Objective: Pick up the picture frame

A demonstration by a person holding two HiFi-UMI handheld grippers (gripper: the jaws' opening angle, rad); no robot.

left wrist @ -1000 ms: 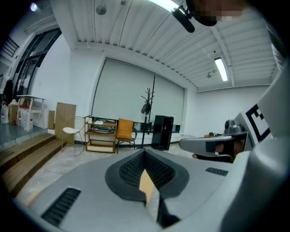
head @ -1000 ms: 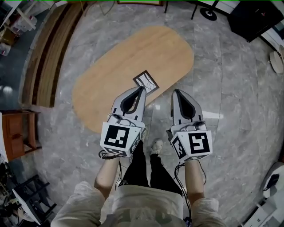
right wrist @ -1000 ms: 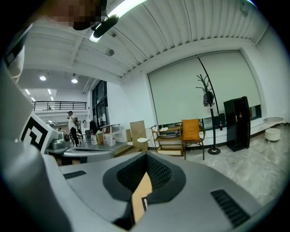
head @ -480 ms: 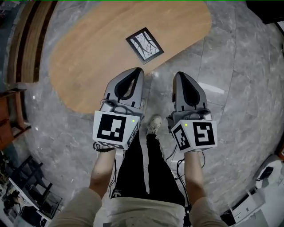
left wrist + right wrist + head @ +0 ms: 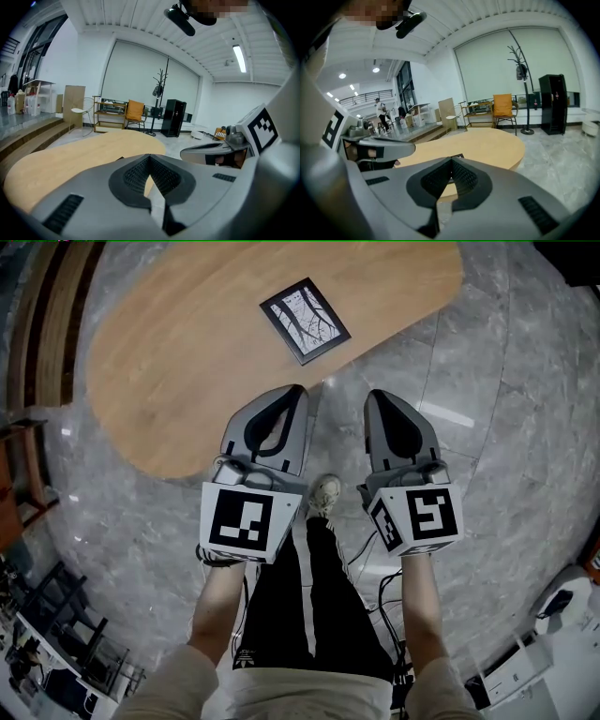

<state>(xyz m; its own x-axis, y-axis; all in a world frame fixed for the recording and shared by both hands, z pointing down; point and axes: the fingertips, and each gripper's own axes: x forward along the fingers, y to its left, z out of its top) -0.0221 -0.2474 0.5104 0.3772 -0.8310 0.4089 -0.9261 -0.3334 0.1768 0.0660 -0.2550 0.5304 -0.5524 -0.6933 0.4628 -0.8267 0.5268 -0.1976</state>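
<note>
**Both grippers held short of the picture frame, jaws closed.**

From the head view we see the picture frame lying flat on the oval wooden table, near the table's closer edge. It has a dark border around a pale print of bare branches. The left gripper and the right gripper are held side by side, tips pointing toward the frame and apart from it. The left one overlaps the table's edge in this view, and the right one is over the grey marble floor. In each gripper view we find the two jaws meeting at their tips (only a triangular hollow behind the tips stays open) with nothing between them, so both tools are clenched and empty. A shoe shows on the floor between the two marker cubes.
</note>
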